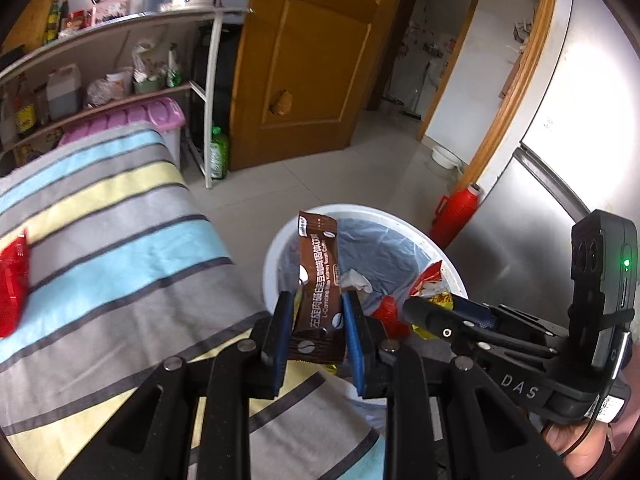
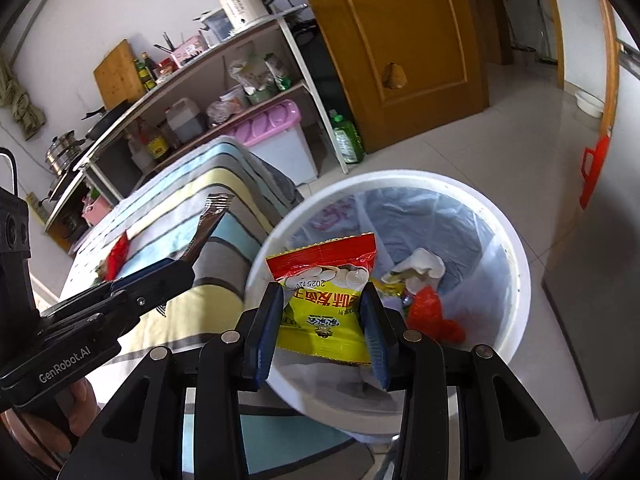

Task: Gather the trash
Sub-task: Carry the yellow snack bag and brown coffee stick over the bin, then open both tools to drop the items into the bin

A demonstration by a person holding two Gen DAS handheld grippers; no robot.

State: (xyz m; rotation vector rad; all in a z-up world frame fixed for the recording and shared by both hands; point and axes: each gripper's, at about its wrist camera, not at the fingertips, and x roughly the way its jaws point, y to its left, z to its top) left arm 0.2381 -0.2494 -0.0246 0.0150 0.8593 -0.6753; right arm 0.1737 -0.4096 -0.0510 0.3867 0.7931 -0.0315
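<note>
My left gripper [image 1: 316,308] is shut on a brown coffee sachet [image 1: 318,276], held upright at the near rim of the white trash bin [image 1: 272,256]. My right gripper [image 2: 324,304] is shut on a yellow and red snack packet [image 2: 324,280], held over the white trash bin [image 2: 516,248]. The bin has a clear liner and holds crumpled white paper [image 2: 420,266] and a red wrapper [image 2: 434,312]. A red wrapper [image 1: 12,284] lies on the striped tablecloth [image 1: 112,216] at the far left. The right gripper [image 1: 448,312] shows in the left wrist view, the left gripper [image 2: 176,268] in the right wrist view.
A kitchen shelf [image 2: 192,80] with bottles, a kettle and bags stands behind the table, with a pink-lidded box [image 2: 276,124] and a green bottle [image 2: 348,140] below. A wooden door [image 1: 304,60], a red thermos [image 1: 456,212] and a steel fridge [image 1: 552,184] border the tiled floor.
</note>
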